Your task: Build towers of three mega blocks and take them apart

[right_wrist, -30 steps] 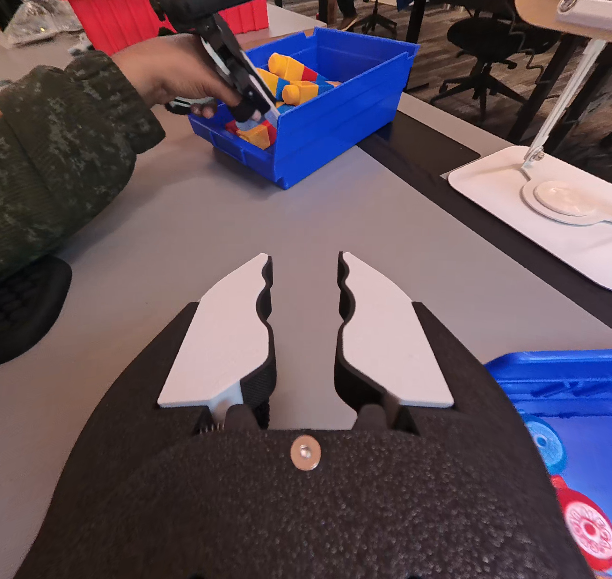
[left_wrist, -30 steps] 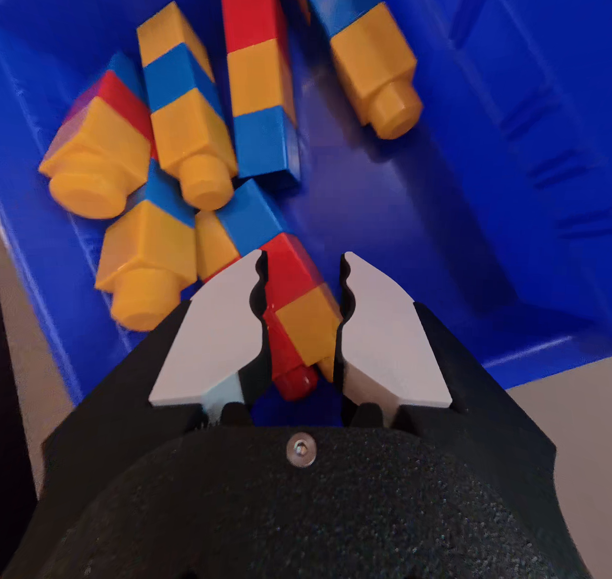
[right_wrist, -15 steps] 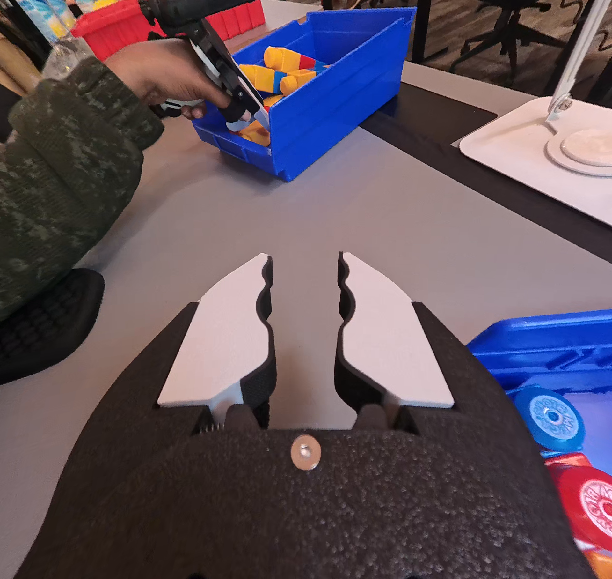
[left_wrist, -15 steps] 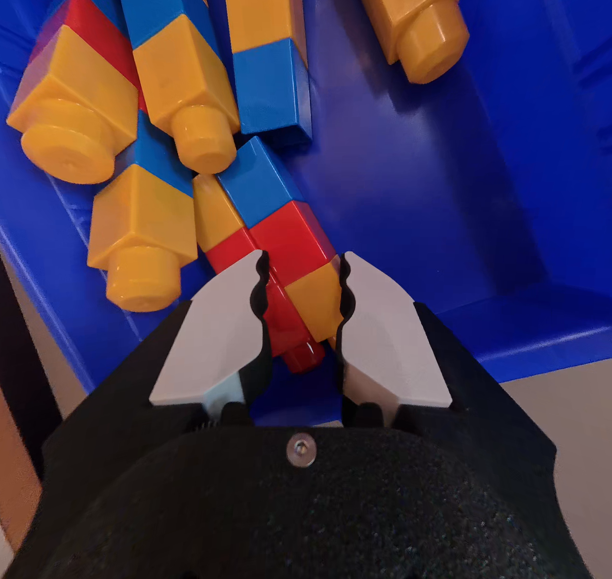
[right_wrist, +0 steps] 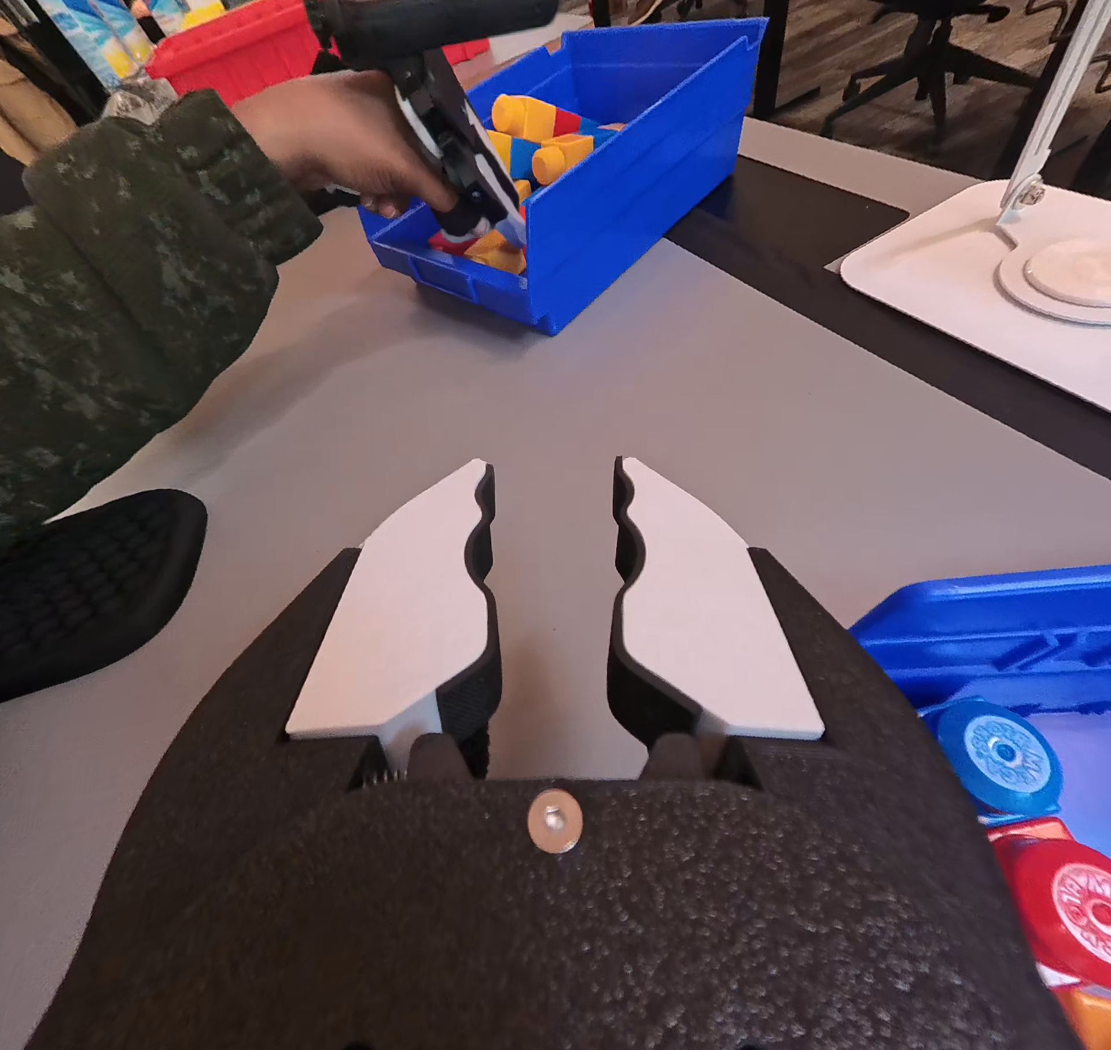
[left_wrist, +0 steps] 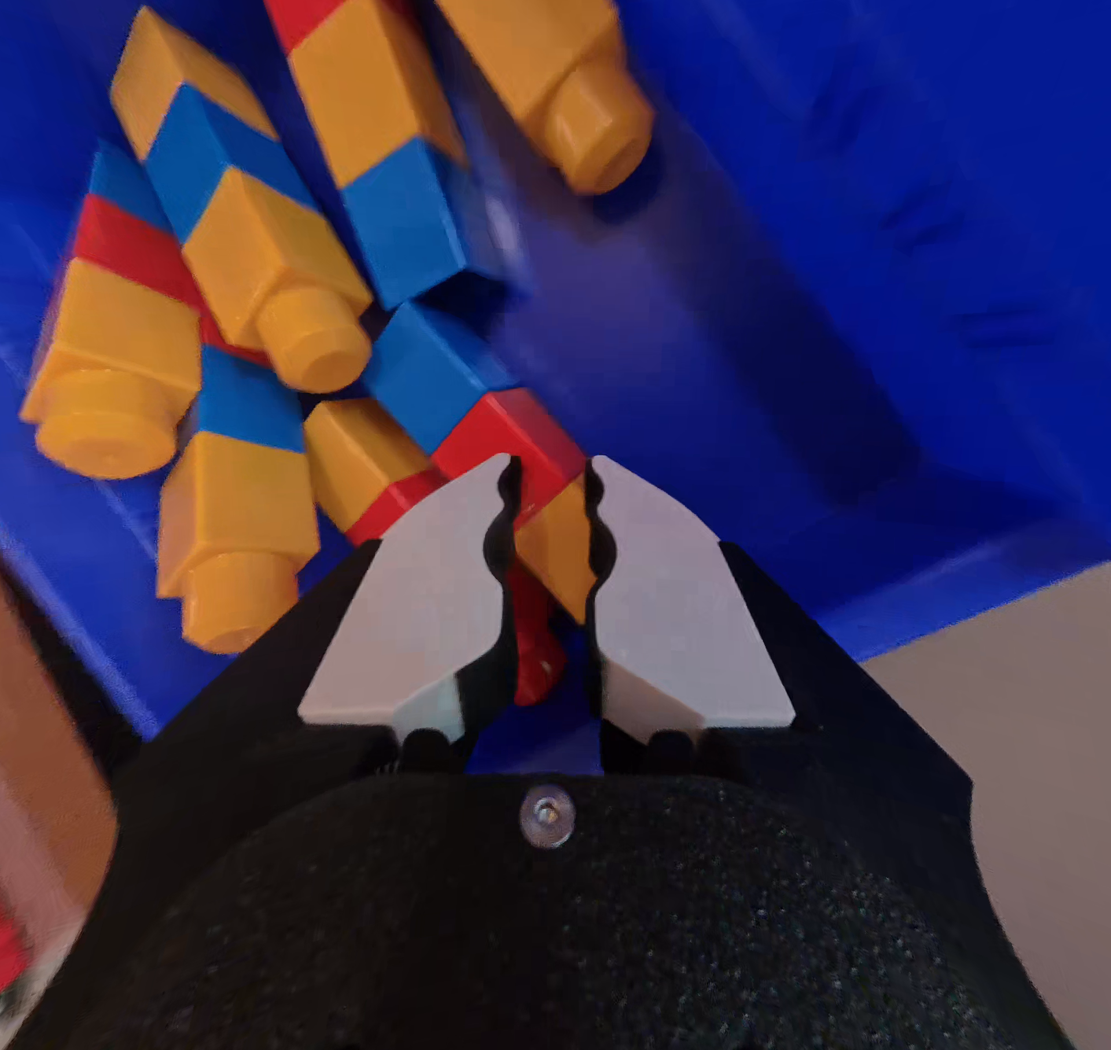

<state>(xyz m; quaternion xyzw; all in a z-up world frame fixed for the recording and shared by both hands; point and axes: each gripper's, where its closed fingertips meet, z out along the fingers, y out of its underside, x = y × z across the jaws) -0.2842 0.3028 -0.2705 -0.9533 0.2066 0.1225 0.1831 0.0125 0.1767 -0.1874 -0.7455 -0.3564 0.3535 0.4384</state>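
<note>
Block tower [left_wrist: 529, 480] in the blue bin [left_wrist: 841, 240] at twelve o'clock—pinched by the left gripper [left_wrist: 550, 474], ready to lift out—right gripper [right_wrist: 553, 474] spread, idle.

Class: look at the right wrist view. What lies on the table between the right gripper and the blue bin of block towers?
Nothing: in the right wrist view, bare grey table runs from the right gripper to the blue bin.

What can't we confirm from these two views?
- Left wrist view: motion blur; the left gripper straddles the blue-red-yellow tower, pad contact unclear.
- Same view: the fingers hide that tower's near end.
- Right wrist view: the blue bin wall hides the lower towers.
</note>
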